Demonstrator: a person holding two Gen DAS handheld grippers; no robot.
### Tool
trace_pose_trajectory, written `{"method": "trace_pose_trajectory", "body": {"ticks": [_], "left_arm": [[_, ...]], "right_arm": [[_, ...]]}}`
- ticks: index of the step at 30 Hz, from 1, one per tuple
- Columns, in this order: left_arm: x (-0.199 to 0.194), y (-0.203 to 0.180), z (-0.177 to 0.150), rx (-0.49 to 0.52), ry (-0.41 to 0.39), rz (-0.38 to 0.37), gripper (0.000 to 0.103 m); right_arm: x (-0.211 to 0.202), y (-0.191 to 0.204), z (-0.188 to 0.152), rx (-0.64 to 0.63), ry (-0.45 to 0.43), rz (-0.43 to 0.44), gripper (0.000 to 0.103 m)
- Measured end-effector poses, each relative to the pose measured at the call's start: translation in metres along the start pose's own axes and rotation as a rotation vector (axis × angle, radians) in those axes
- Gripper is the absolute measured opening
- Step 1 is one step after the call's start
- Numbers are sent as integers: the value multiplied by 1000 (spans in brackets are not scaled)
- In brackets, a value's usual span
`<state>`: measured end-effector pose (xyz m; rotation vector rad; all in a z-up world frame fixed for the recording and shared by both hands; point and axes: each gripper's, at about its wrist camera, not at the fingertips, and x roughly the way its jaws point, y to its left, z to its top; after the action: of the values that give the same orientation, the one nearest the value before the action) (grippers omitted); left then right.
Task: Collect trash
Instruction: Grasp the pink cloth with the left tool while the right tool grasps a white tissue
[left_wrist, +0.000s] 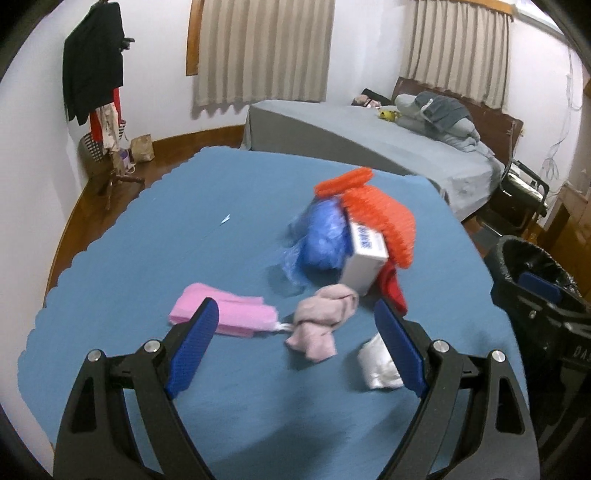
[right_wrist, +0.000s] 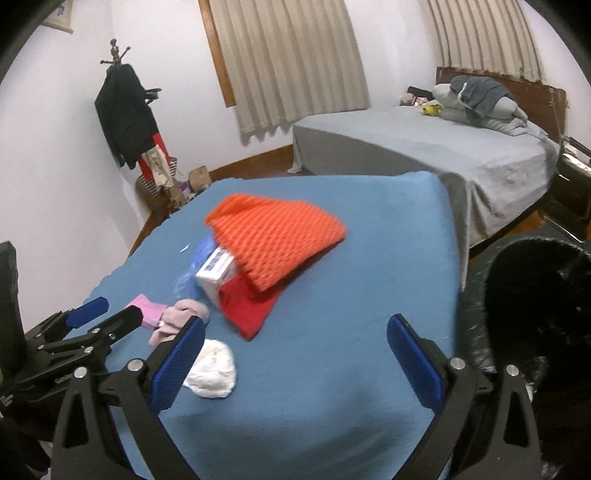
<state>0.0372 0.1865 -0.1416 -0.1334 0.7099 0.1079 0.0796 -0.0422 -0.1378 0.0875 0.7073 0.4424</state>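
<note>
On the blue table (left_wrist: 147, 258) lies a heap: orange foam netting (left_wrist: 384, 218) (right_wrist: 273, 236), a white box (left_wrist: 364, 258) (right_wrist: 216, 273), a blue plastic bag (left_wrist: 321, 240), a red cloth (right_wrist: 251, 310), a pale pink cloth (left_wrist: 321, 321) (right_wrist: 177, 317), a pink folded cloth (left_wrist: 225, 314) and a white crumpled wad (left_wrist: 376, 365) (right_wrist: 212, 369). My left gripper (left_wrist: 295, 328) is open, low over the table, with the pale pink cloth between its fingers. My right gripper (right_wrist: 295, 336) is open and empty above the table's near right part.
A bin lined with a black bag (left_wrist: 535, 266) (right_wrist: 535, 306) stands off the table's right edge. A grey bed (left_wrist: 369, 147) lies behind. A coat stand (left_wrist: 96, 81) with clothes is at the far left. The left gripper (right_wrist: 88, 317) shows in the right wrist view.
</note>
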Motion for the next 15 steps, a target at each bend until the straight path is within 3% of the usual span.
{"method": "trace_pose_trajectory", "body": {"ticks": [15], "left_arm": [[4,33,-12,-16,38,13,78]], "right_arm": [[28,40,-26,-73,94,31,94]]}}
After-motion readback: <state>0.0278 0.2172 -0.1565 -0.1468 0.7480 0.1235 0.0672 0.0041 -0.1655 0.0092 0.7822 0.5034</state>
